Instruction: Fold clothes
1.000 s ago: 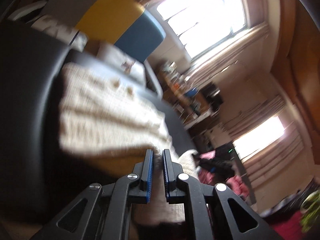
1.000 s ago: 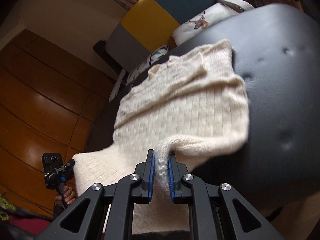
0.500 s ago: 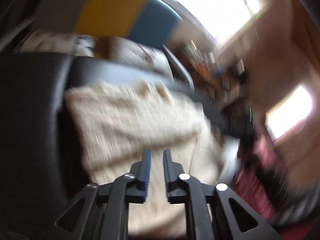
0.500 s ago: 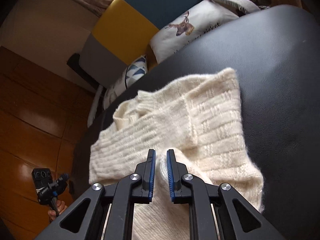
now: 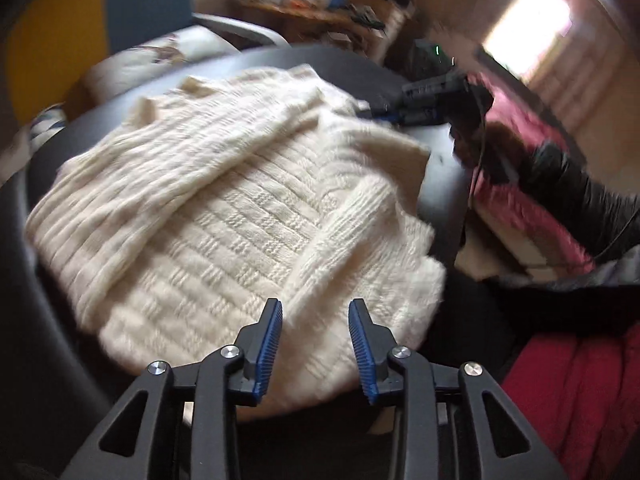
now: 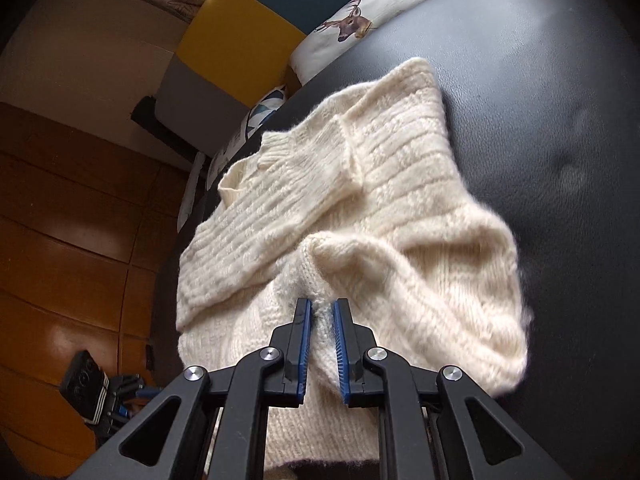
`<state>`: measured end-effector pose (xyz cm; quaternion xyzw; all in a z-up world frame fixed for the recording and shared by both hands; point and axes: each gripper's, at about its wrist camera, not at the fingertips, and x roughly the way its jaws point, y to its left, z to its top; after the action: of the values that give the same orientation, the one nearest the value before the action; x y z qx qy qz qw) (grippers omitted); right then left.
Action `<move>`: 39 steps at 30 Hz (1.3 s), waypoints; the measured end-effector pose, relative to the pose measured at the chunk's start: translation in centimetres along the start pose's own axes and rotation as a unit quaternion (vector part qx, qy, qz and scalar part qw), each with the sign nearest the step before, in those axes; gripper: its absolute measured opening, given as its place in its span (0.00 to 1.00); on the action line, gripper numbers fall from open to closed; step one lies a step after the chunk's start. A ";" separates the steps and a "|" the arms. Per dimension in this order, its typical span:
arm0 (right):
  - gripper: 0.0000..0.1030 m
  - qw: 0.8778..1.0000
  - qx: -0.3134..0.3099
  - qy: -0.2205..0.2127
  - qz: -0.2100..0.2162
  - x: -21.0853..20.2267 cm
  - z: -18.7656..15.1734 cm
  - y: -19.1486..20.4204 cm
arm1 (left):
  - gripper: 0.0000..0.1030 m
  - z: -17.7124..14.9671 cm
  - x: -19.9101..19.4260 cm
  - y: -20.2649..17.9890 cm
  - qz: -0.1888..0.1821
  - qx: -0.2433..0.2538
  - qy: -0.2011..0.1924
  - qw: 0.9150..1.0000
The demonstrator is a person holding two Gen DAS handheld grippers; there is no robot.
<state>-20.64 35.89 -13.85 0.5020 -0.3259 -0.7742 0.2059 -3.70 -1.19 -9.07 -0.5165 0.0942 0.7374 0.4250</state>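
A cream knitted sweater (image 5: 224, 216) is lying partly folded on a black padded seat (image 6: 560, 80), its sleeves crossing over the body and its near hem hanging over the seat's near edge. The seat's leather-like surface is showing tufted dimples toward its right side in the right wrist view.

The left gripper (image 5: 314, 344) is hovering over the near edge of the sweater with its blue-padded fingers spread apart and nothing between them. The right gripper (image 6: 320, 344) is sitting at a raised fold of the knit; its fingers are a small gap apart, with fuzzy wool lying in the gap, and I cannot tell whether they are pinching it.

Beyond the seat's far edge, a cushion with a deer print (image 6: 348, 24) is leaning against a chair back in grey, yellow and blue panels (image 6: 248, 36). Wooden panelling (image 6: 68, 232) is filling the left side of the right wrist view. In the left wrist view, a cluttered desk (image 5: 312, 8) is standing along the far wall, a bright window (image 5: 528, 12) is glowing at the upper right, and red and pink fabrics (image 5: 576, 392) are piling up beside the seat's right edge.
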 end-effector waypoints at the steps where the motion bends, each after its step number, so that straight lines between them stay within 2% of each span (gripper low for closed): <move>1: 0.12 1.000 0.003 0.001 0.000 -0.1 -0.2 -0.1 | 0.35 0.2 0.4 0.2 -0.004 0.001 0.006 1.000; 8: 0.13 1.000 0.025 0.007 0.002 -0.4 -0.8 -0.9 | 0.33 1.3 3.3 1.2 -0.035 0.007 0.048 0.998; 10: 0.14 1.000 0.026 0.017 0.004 -0.7 -0.9 -1.1 | 0.14 1.7 4.2 1.5 -0.044 0.008 0.060 0.997; 11: 0.15 0.999 0.026 0.021 0.004 -0.8 -0.9 -1.1 | 0.10 1.5 4.0 1.6 -0.043 0.002 0.053 0.998; 13: 0.15 1.000 0.016 0.026 -0.007 -1.1 -1.3 -0.9 | 0.07 0.3 2.3 1.6 -0.030 -0.025 0.007 0.999; 15: 0.15 0.999 -0.010 0.026 -0.022 -1.8 -2.2 0.0 | 0.06 -1.3 0.3 1.6 -0.031 -0.065 -0.046 0.996; 17: 0.15 0.998 -0.035 0.027 -0.037 -2.4 -3.2 0.8 | 0.06 -3.3 -1.7 1.6 -0.034 -0.113 -0.101 0.988; 19: 0.11 0.997 -0.059 0.034 -0.046 -2.6 -5.0 1.8 | 0.06 -5.3 -3.2 1.6 -0.036 -0.160 -0.148 0.975; 22: 0.07 0.995 -0.077 0.041 -0.051 -2.9 -8.1 2.8 | 0.06 -7.6 -3.4 0.9 -0.028 -0.196 -0.170 0.965; 24: 0.07 0.995 -0.075 0.032 -0.052 -3.2 -9.8 2.4 | 0.06 -8.5 -2.9 0.6 -0.028 -0.206 -0.166 0.964; 26: 0.10 0.999 -0.042 -0.007 -0.034 -4.3 -10.4 1.1 | 0.06 -8.5 -2.0 0.3 -0.016 -0.208 -0.155 0.966; 28: 0.28 0.999 -0.008 -0.050 -0.005 -5.7 -10.6 -0.4 | 0.06 -8.5 -1.7 0.0 -0.012 -0.208 -0.151 0.966; 29: 0.58 0.998 -0.001 -0.066 0.001 -6.1 -10.7 -1.0 | 0.06 -8.4 -1.8 -0.1 -0.010 -0.208 -0.151 0.966; 30: 0.83 0.997 0.005 -0.078 0.012 -6.3 -10.6 -1.4 | 0.06 -8.4 -1.8 -0.2 -0.009 -0.208 -0.149 0.967; 31: 0.86 0.996 0.010 -0.086 0.022 -6.4 -10.5 -1.9 | 0.06 -8.4 -1.8 -0.2 -0.007 -0.208 -0.147 0.967; 34: 0.86 0.996 0.012 -0.079 0.044 -5.4 -9.8 -2.4 | 0.06 -8.4 -1.4 -0.6 0.010 -0.209 -0.131 0.969; 37: 0.86 0.998 -0.015 -0.056 0.021 -3.4 -9.5 -1.0 | 0.06 -8.4 -1.0 -0.7 0.009 -0.217 -0.123 0.968; 39: 0.91 0.998 -0.032 -0.045 -0.001 -2.7 -9.6 -0.1 | 0.06 -8.4 -1.0 -0.7 0.009 -0.220 -0.122 0.968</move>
<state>-10.82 34.86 -14.91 0.4603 -0.3097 -0.8059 0.2067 2.62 -6.14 -11.85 -0.5029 -0.1182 0.8008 0.3029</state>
